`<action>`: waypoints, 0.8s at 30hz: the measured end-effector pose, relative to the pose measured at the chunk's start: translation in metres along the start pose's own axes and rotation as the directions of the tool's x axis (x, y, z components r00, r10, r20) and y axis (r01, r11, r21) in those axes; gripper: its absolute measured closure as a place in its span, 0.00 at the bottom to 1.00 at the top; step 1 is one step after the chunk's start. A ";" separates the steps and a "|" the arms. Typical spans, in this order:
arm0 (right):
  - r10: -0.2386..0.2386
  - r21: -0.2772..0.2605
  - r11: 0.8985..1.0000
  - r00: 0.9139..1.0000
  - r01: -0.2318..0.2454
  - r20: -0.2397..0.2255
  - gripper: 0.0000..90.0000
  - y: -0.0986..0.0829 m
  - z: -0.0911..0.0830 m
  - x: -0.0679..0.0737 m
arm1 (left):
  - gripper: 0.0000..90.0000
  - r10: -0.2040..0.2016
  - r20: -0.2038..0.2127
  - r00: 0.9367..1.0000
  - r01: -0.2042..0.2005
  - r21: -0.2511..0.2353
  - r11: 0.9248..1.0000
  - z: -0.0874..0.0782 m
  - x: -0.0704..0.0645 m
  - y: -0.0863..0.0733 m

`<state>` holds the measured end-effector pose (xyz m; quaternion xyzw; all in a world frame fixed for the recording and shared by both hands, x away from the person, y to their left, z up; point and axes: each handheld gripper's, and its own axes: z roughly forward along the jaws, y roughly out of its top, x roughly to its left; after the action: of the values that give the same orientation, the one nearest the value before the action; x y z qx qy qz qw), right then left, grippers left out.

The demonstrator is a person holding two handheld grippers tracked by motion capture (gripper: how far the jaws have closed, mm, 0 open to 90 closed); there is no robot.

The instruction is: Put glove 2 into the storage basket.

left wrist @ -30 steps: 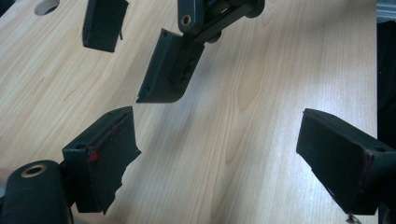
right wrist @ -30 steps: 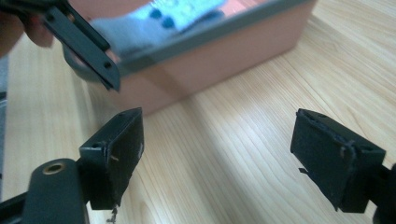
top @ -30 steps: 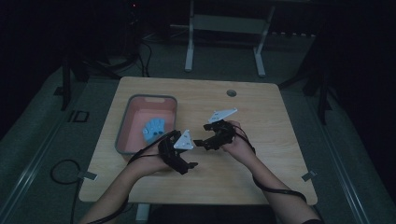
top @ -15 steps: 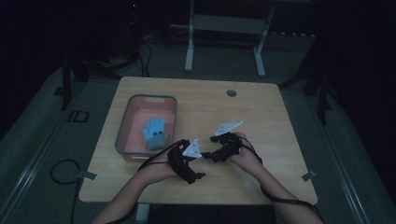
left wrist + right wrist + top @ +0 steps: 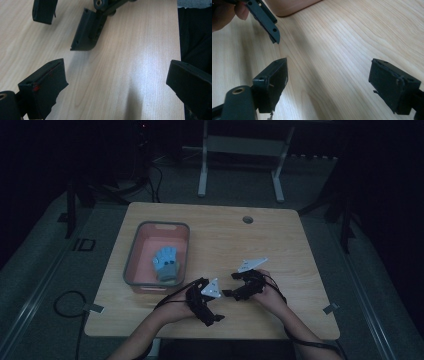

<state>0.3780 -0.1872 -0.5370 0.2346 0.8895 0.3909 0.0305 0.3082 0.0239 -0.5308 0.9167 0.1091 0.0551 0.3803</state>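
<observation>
Having drawn back from the pink plastic bin (image 5: 134, 265) toward the near edge of the light wooden table (image 5: 280, 245), the left gripper (image 5: 196, 296) and right gripper (image 5: 239, 290) both gape wide and empty (the blue glove (image 5: 165, 263) lies in the bin), so the drop looks done.

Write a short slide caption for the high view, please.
Two open grippers meet over the wooden table, beside a pink bin.

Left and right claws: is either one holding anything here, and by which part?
Nothing is held. The left claw and the right claw both stand open over the bare light wooden table; the blue glove lies in the pink plastic bin.
</observation>
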 end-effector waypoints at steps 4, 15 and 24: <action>0.004 -0.011 1.000 1.000 -0.004 0.013 0.17 -0.006 -0.006 -0.002 | 0.03 0.010 0.009 1.000 -0.010 0.005 1.000 0.008 -0.003 0.000; 0.026 -0.038 0.999 0.999 -0.025 0.035 0.16 -0.030 -0.025 -0.005 | 0.03 0.018 0.043 0.999 -0.018 0.004 1.000 0.024 -0.009 0.004; 0.037 -0.052 0.998 0.997 -0.034 0.069 0.16 -0.048 -0.043 -0.006 | 0.03 0.031 0.078 0.996 -0.032 0.014 0.999 0.036 -0.014 0.008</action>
<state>0.3546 -0.2470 -0.5423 0.2630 0.8734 0.4054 0.0605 0.3023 -0.0095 -0.5505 0.9226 0.0799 0.0245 0.3766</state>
